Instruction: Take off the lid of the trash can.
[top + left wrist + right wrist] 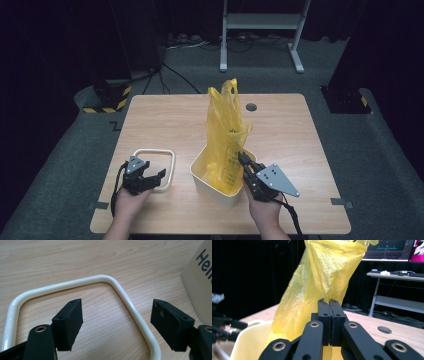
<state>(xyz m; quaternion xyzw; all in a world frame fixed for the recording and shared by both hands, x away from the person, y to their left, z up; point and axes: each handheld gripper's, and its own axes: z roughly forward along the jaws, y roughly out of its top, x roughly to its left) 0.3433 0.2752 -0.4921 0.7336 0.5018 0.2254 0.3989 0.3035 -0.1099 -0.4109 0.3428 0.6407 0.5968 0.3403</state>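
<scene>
A tall yellow plastic bag (227,130) (319,277) stands upright in a cream bin (200,175) (249,340) at the middle of the wooden table. My right gripper (243,159) (329,302) is at the bin's right rim with its jaws pressed together. Their tips touch the bag's lower edge, and I cannot tell whether film is pinched. A white rounded ring (155,151) (107,280) lies flat to the left of the bin (200,290). My left gripper (159,179) (117,322) hovers open over the ring's near right side, one jaw inside it and one outside, touching nothing.
A round cable hole (251,107) is in the table's far side behind the bag. Beyond the table stand a white metal frame (260,20) and yellow-black striped bases (107,97) on the grey floor. A desk with screens (392,275) is farther off.
</scene>
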